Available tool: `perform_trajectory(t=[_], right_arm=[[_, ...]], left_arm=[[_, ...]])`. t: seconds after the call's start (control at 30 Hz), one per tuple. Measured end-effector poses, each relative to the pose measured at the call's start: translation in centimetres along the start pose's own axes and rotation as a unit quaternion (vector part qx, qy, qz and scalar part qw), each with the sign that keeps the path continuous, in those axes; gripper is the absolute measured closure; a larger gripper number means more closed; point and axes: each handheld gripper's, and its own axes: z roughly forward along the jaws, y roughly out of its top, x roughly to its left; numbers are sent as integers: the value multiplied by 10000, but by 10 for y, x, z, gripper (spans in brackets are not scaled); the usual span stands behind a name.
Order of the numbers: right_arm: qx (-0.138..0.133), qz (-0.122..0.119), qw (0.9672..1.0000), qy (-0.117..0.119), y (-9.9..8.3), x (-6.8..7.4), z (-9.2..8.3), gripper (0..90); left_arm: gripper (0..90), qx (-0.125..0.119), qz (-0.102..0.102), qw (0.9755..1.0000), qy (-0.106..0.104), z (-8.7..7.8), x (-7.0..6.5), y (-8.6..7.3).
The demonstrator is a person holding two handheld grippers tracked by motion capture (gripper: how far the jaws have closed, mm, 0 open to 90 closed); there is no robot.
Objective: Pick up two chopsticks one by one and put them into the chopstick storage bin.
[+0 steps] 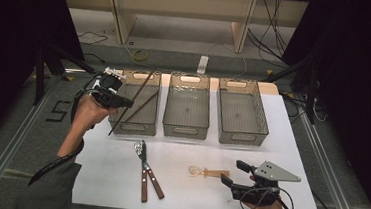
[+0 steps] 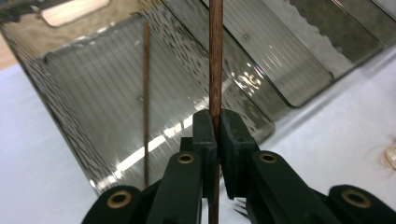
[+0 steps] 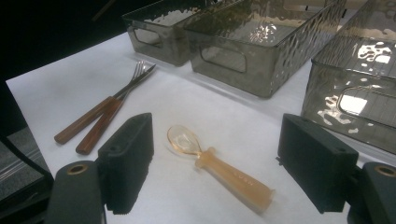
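Chopstick clamped in the left hand-held gripper, its long axis slanting up over the left bin; right hand-held gripper gapes open above the spoon

The left gripper is hovering raised, its jaws clamping tight. The right gripper is resting low, its jaws gaping wide.

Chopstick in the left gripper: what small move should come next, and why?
Probably lower it into the left bin and open the jaws. The left gripper is shut on one chopstick above that bin, where another chopstick already lies. The right gripper waits open around the spoon.
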Motion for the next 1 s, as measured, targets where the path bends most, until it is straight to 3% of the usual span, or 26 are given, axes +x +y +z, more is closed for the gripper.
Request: perform_trajectory(t=[0.17,0.53,0.9,1.0], right_arm=[[16,13,10000,18,0,0,1,276],[2,-6,10000,28,0,0,0,276],[26,-7,10000,65,0,0,1,276],[30,-14,10000,81,0,1,2,276]], left_arm=[[849,-79,-43,9999,69,4,7,9],[849,21,-123,9993,357,22,20,34],[849,-112,-405,9981,456,34,37,34],[849,-61,-370,9981,481,39,38,35]])
